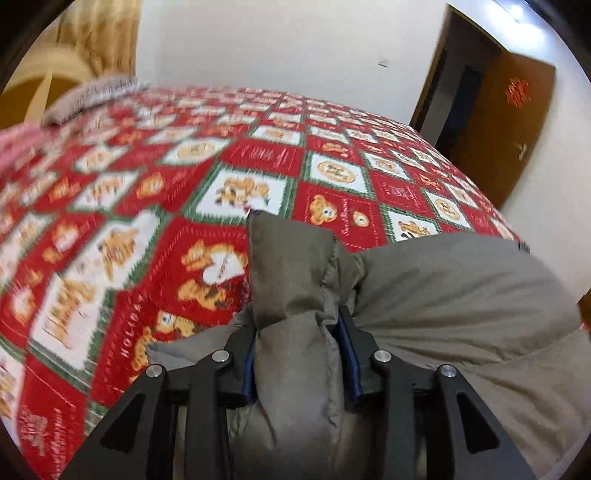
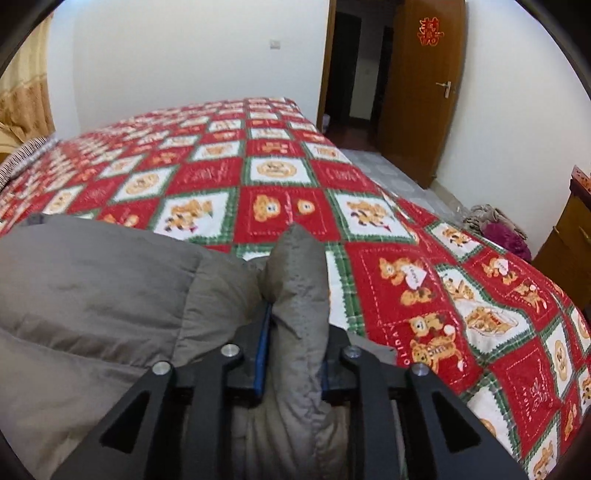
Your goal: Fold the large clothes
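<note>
The left hand-held gripper [image 1: 299, 354] was clamped on a thick fold of a grey padded jacket [image 1: 461, 295], the puffy cloth bulging up between its blue-lined fingers [image 1: 347, 354] and standing above them. The right hand-held gripper [image 2: 293, 350] likewise pinched a padded fold of the same jacket [image 2: 92, 295], the cloth rising in a rounded hump past its fingers [image 2: 263, 350]. The bulk of the jacket lay at the near edge of the bed, spread between the two grippers: to the right of the left one and to the left of the right one. The bed was covered by a red, white and green bedspread [image 1: 184, 177] printed with bears, seen also from the right wrist [image 2: 258, 173]. At the bed's far left corner lay a striped pillow [image 1: 88, 99], blurred. Past the far right corner a brown wooden door [image 2: 424, 92] stood open, with a red paper cut-out [image 2: 429, 32] on it, and a heap of clothes [image 2: 495, 229] lay on the floor off the bed's right edge.
</note>
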A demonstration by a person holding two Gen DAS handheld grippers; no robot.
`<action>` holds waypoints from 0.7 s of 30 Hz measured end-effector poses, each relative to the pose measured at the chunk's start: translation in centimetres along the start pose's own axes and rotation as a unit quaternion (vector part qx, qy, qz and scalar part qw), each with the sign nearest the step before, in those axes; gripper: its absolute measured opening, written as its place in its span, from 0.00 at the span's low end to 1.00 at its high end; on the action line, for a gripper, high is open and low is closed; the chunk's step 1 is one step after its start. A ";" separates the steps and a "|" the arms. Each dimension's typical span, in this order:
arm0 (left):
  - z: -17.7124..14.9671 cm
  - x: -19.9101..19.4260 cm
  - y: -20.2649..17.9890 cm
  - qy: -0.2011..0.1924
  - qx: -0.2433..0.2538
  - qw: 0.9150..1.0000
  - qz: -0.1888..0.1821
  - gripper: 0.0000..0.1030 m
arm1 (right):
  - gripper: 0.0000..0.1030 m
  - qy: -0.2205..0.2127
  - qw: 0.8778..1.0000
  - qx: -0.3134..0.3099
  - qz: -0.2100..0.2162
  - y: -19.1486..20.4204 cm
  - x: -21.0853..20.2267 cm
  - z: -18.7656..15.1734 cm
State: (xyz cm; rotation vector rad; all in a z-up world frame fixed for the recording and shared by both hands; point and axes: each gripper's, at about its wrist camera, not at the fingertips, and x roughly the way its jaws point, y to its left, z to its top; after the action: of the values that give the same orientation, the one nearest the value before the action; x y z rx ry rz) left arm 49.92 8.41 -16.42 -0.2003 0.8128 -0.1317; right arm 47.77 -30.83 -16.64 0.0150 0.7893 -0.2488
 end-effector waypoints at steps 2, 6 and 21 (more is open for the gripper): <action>0.0 0.5 -0.5 0.005 0.007 1.000 0.014 0.39 | 0.25 0.011 1.000 -0.004 -0.006 0.2 0.7 -0.2; 0.2 0.7 -1.2 0.009 0.023 0.999 0.029 0.40 | 0.31 0.012 0.998 -0.032 -0.046 1.2 0.8 -0.2; 0.5 -11.5 -1.7 -0.031 0.008 0.998 -0.053 0.63 | 0.23 -0.051 0.989 0.030 0.135 0.6 -14.2 -1.9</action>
State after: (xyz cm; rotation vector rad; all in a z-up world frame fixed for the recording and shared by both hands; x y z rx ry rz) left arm 42.40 9.02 -7.51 -0.2308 0.7397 -0.2307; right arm 36.97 -26.96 -8.03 0.1640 0.6686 -0.0156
